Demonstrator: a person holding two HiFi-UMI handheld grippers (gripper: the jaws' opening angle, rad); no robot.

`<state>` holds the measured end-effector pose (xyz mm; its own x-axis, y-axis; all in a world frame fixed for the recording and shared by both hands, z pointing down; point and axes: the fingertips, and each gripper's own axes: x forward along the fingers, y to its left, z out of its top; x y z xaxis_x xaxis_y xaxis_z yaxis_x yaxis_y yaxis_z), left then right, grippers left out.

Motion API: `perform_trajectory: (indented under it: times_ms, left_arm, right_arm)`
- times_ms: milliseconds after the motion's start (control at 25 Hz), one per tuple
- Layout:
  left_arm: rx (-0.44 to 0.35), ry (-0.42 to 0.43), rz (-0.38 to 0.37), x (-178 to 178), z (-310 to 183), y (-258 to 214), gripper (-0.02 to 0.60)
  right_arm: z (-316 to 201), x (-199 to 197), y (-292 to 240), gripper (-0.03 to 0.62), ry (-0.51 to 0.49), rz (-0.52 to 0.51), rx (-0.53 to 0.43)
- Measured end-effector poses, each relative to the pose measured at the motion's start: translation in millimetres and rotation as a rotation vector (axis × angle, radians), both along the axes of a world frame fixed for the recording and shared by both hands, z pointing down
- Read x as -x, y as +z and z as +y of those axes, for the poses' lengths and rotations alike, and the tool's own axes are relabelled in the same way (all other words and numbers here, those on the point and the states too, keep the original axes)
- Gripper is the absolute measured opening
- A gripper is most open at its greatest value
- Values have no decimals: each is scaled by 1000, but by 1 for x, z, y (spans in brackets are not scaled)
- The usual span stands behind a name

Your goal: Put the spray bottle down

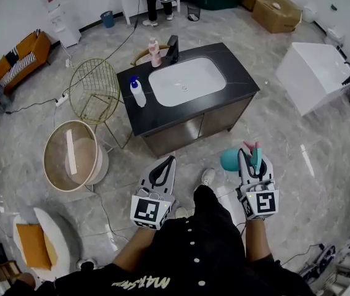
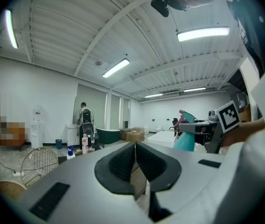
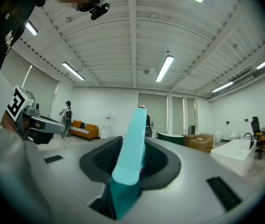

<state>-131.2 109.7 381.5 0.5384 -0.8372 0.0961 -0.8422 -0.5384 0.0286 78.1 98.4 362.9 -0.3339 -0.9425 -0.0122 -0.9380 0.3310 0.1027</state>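
A teal spray bottle (image 1: 231,160) with a pink nozzle hangs in front of me, low and to the right of the black vanity (image 1: 239,76). My right gripper (image 1: 250,155) is shut on the bottle's head; in the right gripper view the teal head (image 3: 133,143) stands up between the two pads. My left gripper (image 1: 169,160) is shut with nothing in it, its pads meeting (image 2: 135,147). In the left gripper view the bottle (image 2: 185,140) shows off to the right. Both grippers point roughly level toward the vanity, short of its front edge.
The vanity holds a white basin (image 1: 187,79), a black faucet (image 1: 173,47), a pink bottle (image 1: 155,53) and a white bottle with a blue top (image 1: 137,92). A gold wire chair (image 1: 95,90) and a round basket (image 1: 73,156) stand left. A white tub (image 1: 316,71) stands right.
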Motion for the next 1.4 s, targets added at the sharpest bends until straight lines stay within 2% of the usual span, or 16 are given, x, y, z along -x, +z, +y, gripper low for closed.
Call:
perform_trajectory:
  times_ms: [400,880,1120,1400]
  left_arm:
    - [2,-8,-14,-31,-127,16,17]
    - [-29,-40,1,-95,-322,-10,17]
    - [-35,-48,6,-116,-366,-14,17]
    - [24,-36,-14,-117,-386,6,17]
  right_arm:
    - [-134,-32,15,110,-8,-11,-9]
    - [-335,-97,-7,110,-32,17,-26]
    - [-392,-123,-4,110,-27,29,-17]
    - [-429,-121,23,110,-39,48,24]
